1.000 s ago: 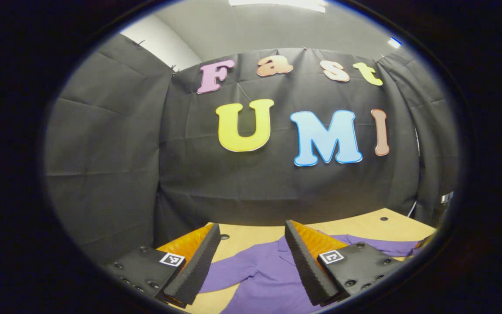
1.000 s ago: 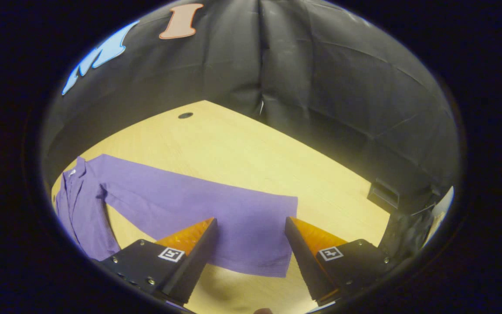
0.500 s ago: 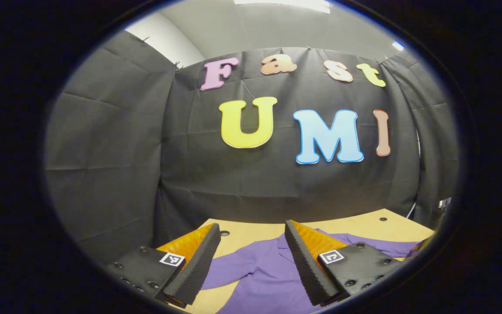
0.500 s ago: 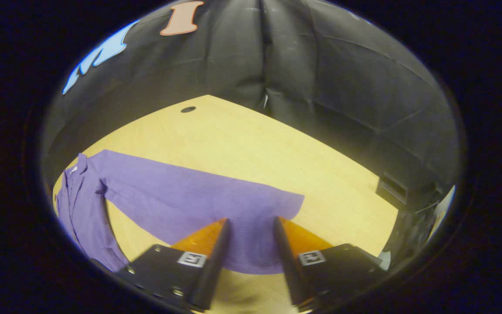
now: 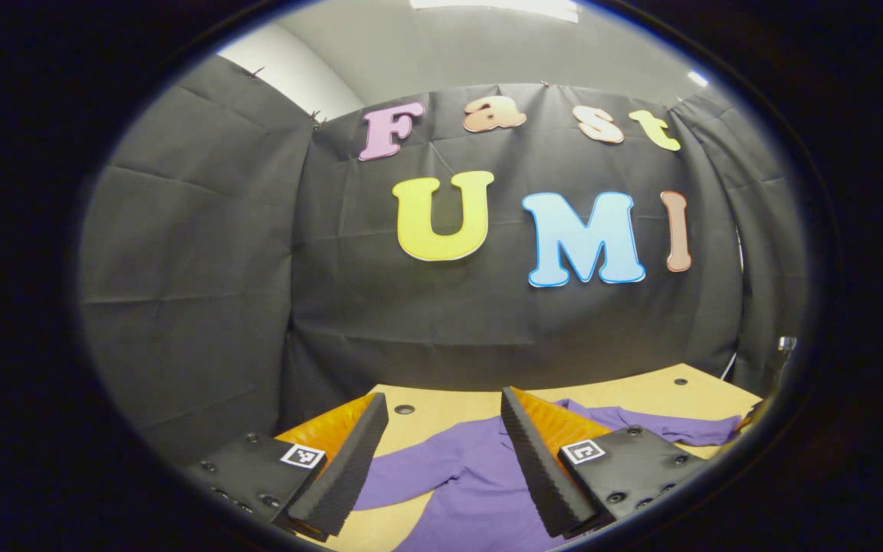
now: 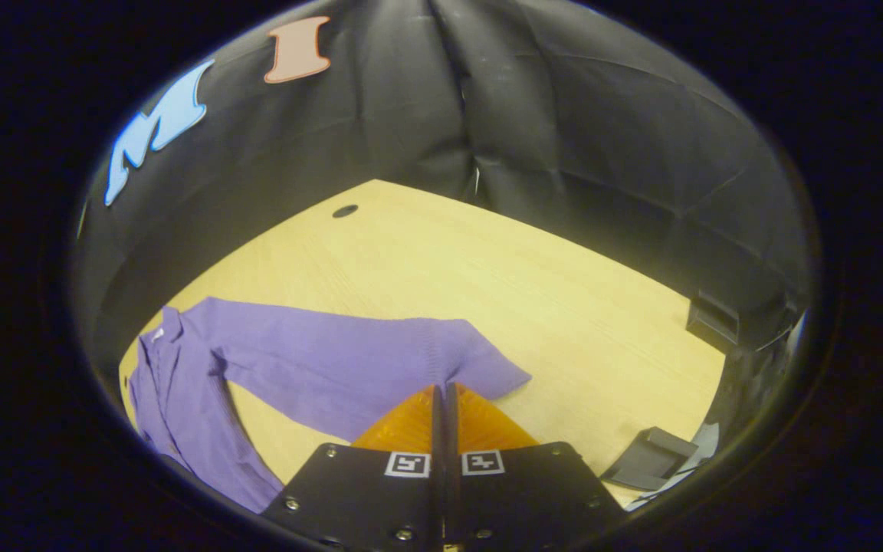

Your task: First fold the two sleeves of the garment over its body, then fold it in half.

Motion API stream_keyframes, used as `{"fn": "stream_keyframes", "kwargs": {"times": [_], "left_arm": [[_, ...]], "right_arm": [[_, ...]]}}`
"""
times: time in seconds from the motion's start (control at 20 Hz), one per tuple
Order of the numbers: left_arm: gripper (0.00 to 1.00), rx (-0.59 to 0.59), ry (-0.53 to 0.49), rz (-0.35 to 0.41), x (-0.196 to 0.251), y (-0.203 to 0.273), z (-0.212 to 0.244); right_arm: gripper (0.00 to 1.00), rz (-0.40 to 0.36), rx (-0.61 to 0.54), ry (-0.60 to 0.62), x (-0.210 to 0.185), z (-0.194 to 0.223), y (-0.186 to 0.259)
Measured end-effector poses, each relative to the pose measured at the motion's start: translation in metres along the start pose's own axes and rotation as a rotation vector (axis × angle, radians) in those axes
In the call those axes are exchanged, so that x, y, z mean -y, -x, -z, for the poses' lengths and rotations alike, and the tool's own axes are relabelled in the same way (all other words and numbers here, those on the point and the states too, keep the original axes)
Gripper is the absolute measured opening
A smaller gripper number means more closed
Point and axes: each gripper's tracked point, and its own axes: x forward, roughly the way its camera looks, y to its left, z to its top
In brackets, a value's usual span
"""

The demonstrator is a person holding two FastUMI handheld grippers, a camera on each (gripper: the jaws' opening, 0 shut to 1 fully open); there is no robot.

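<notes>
A purple long-sleeved garment (image 5: 472, 468) lies flat on the wooden table (image 5: 641, 387). In the left gripper view my left gripper (image 5: 444, 399) hovers open over the collar and chest, with the near sleeve spread out to its left. In the right gripper view the other sleeve (image 6: 334, 360) stretches from the garment's body (image 6: 173, 399) toward me across the table (image 6: 487, 276). My right gripper (image 6: 441, 387) is shut on that sleeve's cuff end, and the cloth bunches slightly at the fingertips.
Black cloth walls close in the table at the back and sides. A small black block (image 6: 645, 456) lies on the table to the right of my right gripper, and a dark box (image 6: 710, 314) sits at the far right edge. The tabletop has round holes (image 6: 345, 210).
My right gripper went from wide open to shut, closing on the sleeve's cuff, whose end now puckers. The left gripper stayed open and shifted only slightly.
</notes>
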Motion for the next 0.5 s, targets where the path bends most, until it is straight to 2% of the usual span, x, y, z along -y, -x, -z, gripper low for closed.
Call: {"fn": "stream_keyframes", "kwargs": {"times": [0.2,0.35,0.5], "left_arm": [[0.98,0.005,-0.005,0.007,0.002,0.002,-0.002],[0.97,0.007,-0.01,0.005,0.001,0.005,-0.003],[0.97,0.002,-0.007,-0.005,-0.002,0.009,0.0]], "right_arm": [[0.01,-0.127,0.059,-0.05,-0.044,-0.035,0.018],[0.01,-0.256,0.096,-0.108,-0.092,-0.064,0.029],[0.01,-0.333,0.144,-0.036,-0.127,-0.079,0.037]]}}
